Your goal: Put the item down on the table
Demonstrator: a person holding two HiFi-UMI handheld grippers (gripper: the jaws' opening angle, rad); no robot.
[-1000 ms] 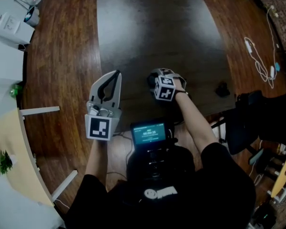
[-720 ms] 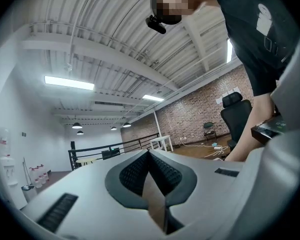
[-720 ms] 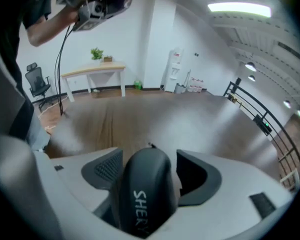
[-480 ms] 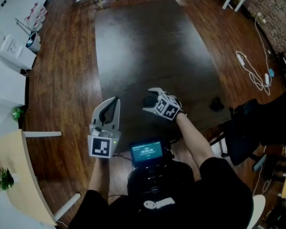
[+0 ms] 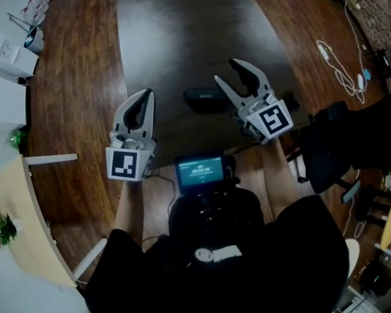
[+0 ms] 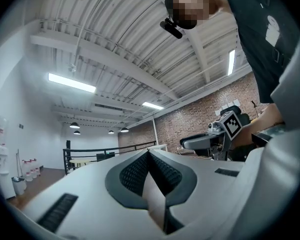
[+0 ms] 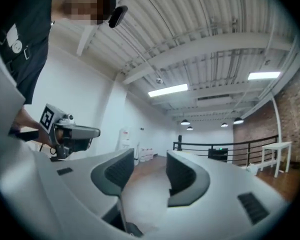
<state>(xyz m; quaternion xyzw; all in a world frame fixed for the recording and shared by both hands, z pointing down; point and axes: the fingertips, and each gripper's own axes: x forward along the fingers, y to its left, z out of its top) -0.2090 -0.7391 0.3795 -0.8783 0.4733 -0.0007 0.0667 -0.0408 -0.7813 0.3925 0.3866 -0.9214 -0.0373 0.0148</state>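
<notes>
The item, a dark oblong case (image 5: 205, 98), lies flat on the dark table (image 5: 182, 31) in the head view. My right gripper (image 5: 234, 77) is raised just to the right of it and clear of it. Its jaws stand apart and are closing with nothing between them, as the right gripper view (image 7: 150, 166) confirms. My left gripper (image 5: 143, 101) hovers to the left of the case, shut and empty; its pads (image 6: 140, 171) meet in the left gripper view. Both gripper views point up at the ceiling, so neither shows the case.
A device with a lit screen (image 5: 200, 173) hangs at the person's chest. A black chair (image 5: 352, 142) stands at the right and a white cable (image 5: 339, 67) lies on the wooden floor. White furniture (image 5: 6, 51) lines the left side.
The right gripper has let go of the case, lifted off it and swung to the right with its jaws upward. The case now lies uncovered on the table. The left gripper has barely moved.
</notes>
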